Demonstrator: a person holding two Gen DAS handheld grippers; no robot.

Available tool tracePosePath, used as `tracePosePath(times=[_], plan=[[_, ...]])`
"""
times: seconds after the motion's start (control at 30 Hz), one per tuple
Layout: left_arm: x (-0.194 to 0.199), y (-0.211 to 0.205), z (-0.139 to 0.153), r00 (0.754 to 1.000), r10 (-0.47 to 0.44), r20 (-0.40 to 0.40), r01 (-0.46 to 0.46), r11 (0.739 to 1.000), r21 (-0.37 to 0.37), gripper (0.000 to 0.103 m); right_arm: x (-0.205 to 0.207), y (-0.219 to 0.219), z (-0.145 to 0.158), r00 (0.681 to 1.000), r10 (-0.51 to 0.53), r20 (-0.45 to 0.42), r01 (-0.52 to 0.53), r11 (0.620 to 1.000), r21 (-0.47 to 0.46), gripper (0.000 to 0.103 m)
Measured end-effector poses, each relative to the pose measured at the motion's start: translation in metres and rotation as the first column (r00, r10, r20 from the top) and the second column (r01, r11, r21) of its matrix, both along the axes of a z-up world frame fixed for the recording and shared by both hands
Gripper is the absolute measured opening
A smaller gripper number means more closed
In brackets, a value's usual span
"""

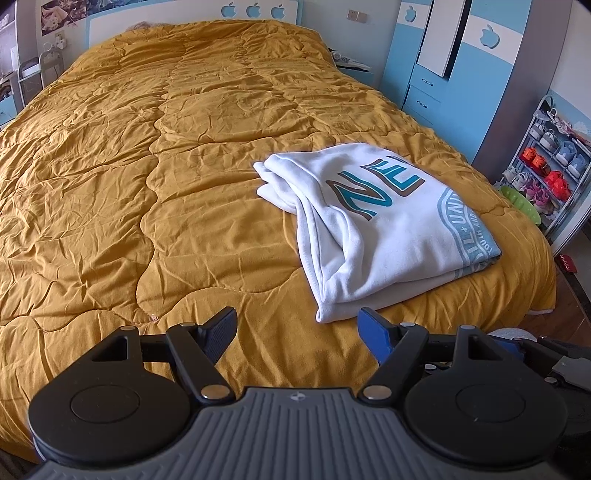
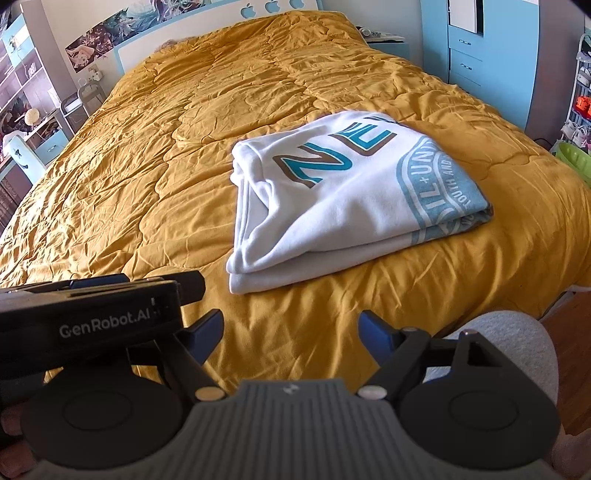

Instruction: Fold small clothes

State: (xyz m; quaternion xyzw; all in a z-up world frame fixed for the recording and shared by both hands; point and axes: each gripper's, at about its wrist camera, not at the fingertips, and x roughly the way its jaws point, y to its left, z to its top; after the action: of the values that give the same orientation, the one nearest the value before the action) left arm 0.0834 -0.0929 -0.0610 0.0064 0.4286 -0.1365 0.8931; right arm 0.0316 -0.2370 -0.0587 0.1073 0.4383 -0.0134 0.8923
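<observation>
A: Where's the garment?

B: The white sweatshirt (image 2: 343, 195) lies folded into a thick rectangle on the mustard quilt (image 2: 184, 129), toward the foot of the bed. Printed side up: teal letters edged in brown, and part of a round pale-blue stamp running off the folded edge. Layered folds show along the side of the sweatshirt nearest the cameras.

A: Is anything touching it?

B: No. The left gripper (image 1: 297, 332) hovers short of the sweatshirt's near corner, fingers spread wide with nothing between them. The right gripper (image 2: 291, 334) is also back from the sweatshirt, fingers wide apart and empty. In the right wrist view the left gripper's black body sits just beside the right one, on the side away from the sweatshirt.

A: And further out from the sweatshirt?

B: Beyond it the quilt runs wrinkled up to a white headboard (image 1: 192, 26) with blue apple cut-outs. Past the sweatshirt's stamp side stands a blue-and-white wardrobe (image 1: 436, 66), then a shoe rack (image 1: 550, 162) with a green basin (image 1: 521, 205) at its foot. A grey sleeve (image 2: 517, 347) shows behind the right gripper.
</observation>
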Motion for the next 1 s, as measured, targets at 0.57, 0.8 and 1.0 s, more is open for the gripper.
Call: tracePosePath(times=[0.57, 0.8, 1.0], plan=[[-0.0019, 0.0015, 0.0038, 1.0, 0.011, 0.013, -0.011, 1.0, 0.01, 0.087, -0.002, 0.0031, 0.0033, 1.0, 0.002, 0.013, -0.002, 1.0, -0.013, 0.075], [-0.0039, 0.0013, 0.0057, 1.0, 0.012, 0.017, -0.012, 1.0, 0.016, 0.087, -0.004, 0.0042, 0.0043, 1.0, 0.004, 0.02, -0.003, 1.0, -0.013, 0.075], [-0.0041, 0.0013, 0.0057, 1.0, 0.012, 0.017, -0.013, 1.0, 0.016, 0.087, -0.0041, 0.0043, 0.0042, 1.0, 0.004, 0.021, -0.004, 1.0, -0.014, 0.075]])
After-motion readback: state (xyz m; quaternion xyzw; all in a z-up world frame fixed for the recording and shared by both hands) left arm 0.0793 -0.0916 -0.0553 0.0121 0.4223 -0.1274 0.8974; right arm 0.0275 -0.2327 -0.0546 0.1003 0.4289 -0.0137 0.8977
